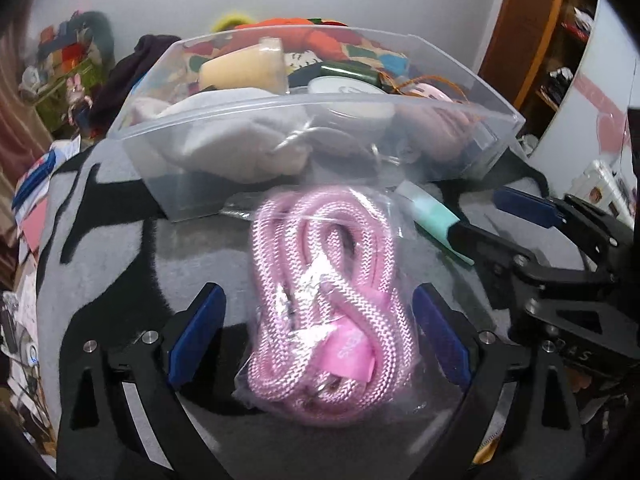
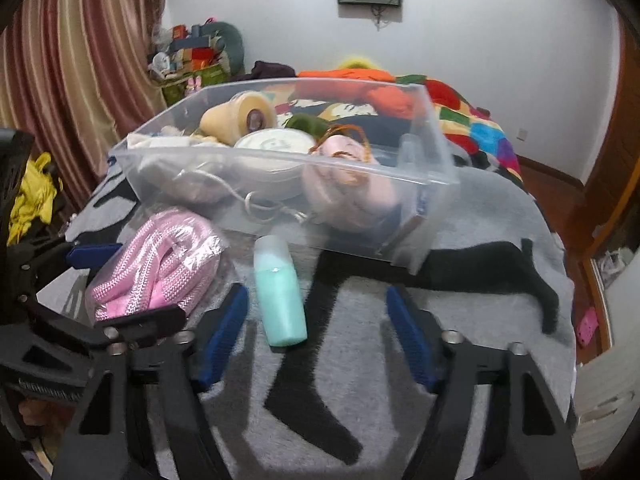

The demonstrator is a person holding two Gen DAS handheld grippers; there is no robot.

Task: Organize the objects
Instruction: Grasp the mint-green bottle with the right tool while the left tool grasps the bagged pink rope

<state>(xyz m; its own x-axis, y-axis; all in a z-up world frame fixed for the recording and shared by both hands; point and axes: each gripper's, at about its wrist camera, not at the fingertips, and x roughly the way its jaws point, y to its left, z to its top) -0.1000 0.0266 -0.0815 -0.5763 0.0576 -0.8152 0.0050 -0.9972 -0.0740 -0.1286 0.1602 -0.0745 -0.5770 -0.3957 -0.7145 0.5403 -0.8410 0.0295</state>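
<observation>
Left gripper (image 1: 316, 328) spread wide around bagged pink rope (image 1: 324, 300) on grey-and-black blanket (image 2: 480, 320), pads seemingly clear of the plastic. Right gripper (image 2: 316, 336) also apart, straddling mint bottle (image 2: 280, 292) lying flat, untouched. Both just in front of clear bin (image 2: 420, 176), already crowded.

Soft, even indoor light, fairly dim, no hard shadows. Strong fisheye bend, dark vignette at corners. Left wrist view: rope bag (image 1: 324, 300) smeared at its top by motion blur, glare on its plastic. Bin (image 2: 280, 168) walls hazy with faint sheen. Background soft.
</observation>
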